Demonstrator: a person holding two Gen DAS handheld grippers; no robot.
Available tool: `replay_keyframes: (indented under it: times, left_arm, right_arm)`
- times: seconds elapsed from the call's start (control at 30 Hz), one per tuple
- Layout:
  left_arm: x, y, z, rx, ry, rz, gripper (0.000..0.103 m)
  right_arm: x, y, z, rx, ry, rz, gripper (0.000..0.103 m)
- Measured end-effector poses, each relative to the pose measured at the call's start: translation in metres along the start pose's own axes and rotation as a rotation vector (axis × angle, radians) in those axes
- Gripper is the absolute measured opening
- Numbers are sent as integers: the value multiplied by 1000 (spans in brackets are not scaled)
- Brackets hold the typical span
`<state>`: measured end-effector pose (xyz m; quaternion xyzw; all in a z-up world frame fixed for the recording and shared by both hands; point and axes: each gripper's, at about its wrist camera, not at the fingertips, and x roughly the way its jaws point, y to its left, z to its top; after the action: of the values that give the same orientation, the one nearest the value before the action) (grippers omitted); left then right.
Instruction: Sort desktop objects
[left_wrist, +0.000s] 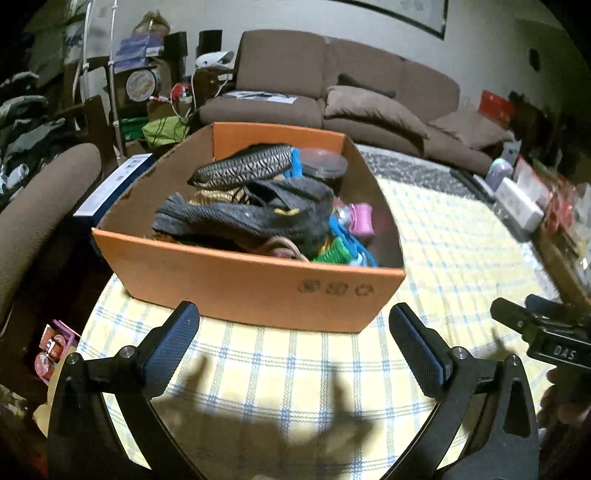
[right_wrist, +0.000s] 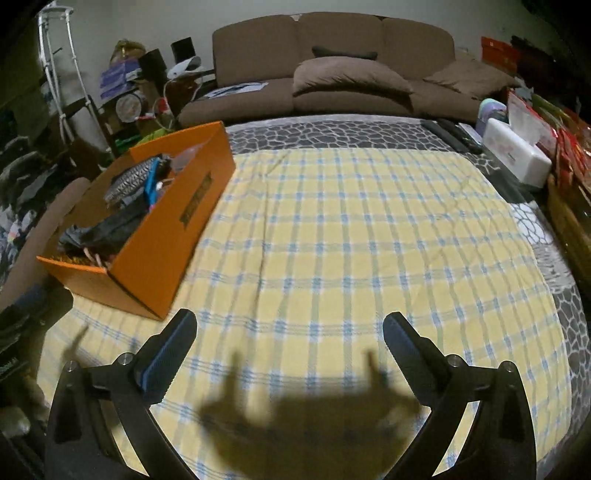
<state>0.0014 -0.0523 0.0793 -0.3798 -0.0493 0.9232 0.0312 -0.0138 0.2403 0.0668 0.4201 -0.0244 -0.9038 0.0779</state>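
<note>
An orange cardboard box (left_wrist: 258, 291) stands on the yellow checked cloth (left_wrist: 295, 369), filled with dark fabric items (left_wrist: 251, 214), a patterned pouch (left_wrist: 243, 166), blue, green and pink small things and a clear round lid. My left gripper (left_wrist: 295, 325) is open just in front of the box's near wall, nothing between its fingers. In the right wrist view the same box (right_wrist: 162, 229) sits at the left and my right gripper (right_wrist: 290, 328) is open over bare cloth (right_wrist: 351, 229). The right gripper's body (left_wrist: 546, 332) shows at the left view's right edge.
A brown sofa (right_wrist: 332, 74) with cushions stands behind the table. A white tissue box (right_wrist: 517, 155), remote controls (right_wrist: 454, 136) and red packets line the right edge. A brown chair arm (left_wrist: 40, 206) and a blue-and-white box (left_wrist: 110, 188) lie left of the orange box.
</note>
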Motion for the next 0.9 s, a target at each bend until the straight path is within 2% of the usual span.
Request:
replay_keyframes:
  times: [0.27, 0.73, 0.9]
  left_arm:
    - [20, -14, -13, 29, 50, 38, 103]
    - [50, -27, -24, 51, 127, 61, 103]
    - [60, -25, -27, 29, 152, 59, 103]
  right_arm:
    - [11, -9, -17, 13, 50, -33, 102]
    - [38, -22, -33, 61, 104, -73, 102]
    - [47, -25, -37, 66, 121, -89, 102]
